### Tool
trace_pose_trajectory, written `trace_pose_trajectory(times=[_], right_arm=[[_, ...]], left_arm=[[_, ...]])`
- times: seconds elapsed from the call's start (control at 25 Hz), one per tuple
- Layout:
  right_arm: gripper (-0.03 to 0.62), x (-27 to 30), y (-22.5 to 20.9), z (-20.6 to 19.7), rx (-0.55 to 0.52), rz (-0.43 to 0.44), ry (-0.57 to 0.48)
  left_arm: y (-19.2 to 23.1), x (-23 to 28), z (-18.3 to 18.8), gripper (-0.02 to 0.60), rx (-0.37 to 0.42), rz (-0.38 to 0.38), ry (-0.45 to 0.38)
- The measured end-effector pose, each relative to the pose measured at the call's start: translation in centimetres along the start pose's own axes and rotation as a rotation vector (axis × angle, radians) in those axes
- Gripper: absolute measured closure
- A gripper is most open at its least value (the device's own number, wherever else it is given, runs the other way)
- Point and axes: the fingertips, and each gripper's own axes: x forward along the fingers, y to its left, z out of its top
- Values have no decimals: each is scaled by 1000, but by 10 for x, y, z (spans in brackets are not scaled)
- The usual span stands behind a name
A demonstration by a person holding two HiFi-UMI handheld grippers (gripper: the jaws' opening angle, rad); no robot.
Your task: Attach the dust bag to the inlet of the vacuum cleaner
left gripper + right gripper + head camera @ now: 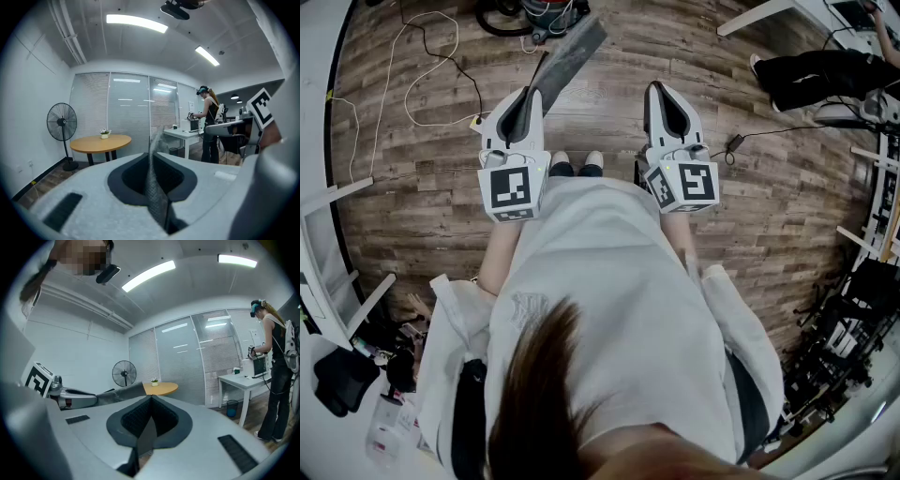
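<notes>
My left gripper [528, 94] is shut on a flat grey dust bag [567, 56], which sticks out forward and to the right over the wooden floor. In the left gripper view the bag [154, 187] stands edge-on, pinched between the closed jaws of the left gripper [152, 150]. My right gripper [661, 89] is held level beside it, a short way to the right, shut with nothing in it [151, 397]. From the right gripper view the bag [119, 392] juts out of the left gripper at the left. The red and black vacuum cleaner [546, 13] sits on the floor ahead, at the top edge.
White cable [422, 56] loops over the floor to the left, and a power adapter [736, 142] lies to the right. Someone's legs [825, 70] reach in at top right. A round wooden table [101, 142], a standing fan [62, 123] and a person at a white desk [276, 371] are further off.
</notes>
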Motion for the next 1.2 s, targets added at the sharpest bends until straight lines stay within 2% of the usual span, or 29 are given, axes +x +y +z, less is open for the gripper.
trace_pose_trajectory(times=[0.44, 0.6, 0.76, 0.96, 1.2], right_arm=[[592, -7, -1, 0, -10, 16, -14], [592, -25, -19, 1, -36, 37, -25], [591, -44, -38, 0, -16, 74, -38], [591, -49, -49, -6, -2, 64, -25], [591, -30, -60, -10, 33, 36, -7]], left_arm=[[-9, 0, -2, 540, 46, -15, -2], [-35, 1, 1, 541, 58, -16, -6], [-60, 2, 4, 540, 60, -15, -14], [-69, 7, 3, 541, 69, -22, -8], [-59, 27, 2, 540, 76, -31, 7]])
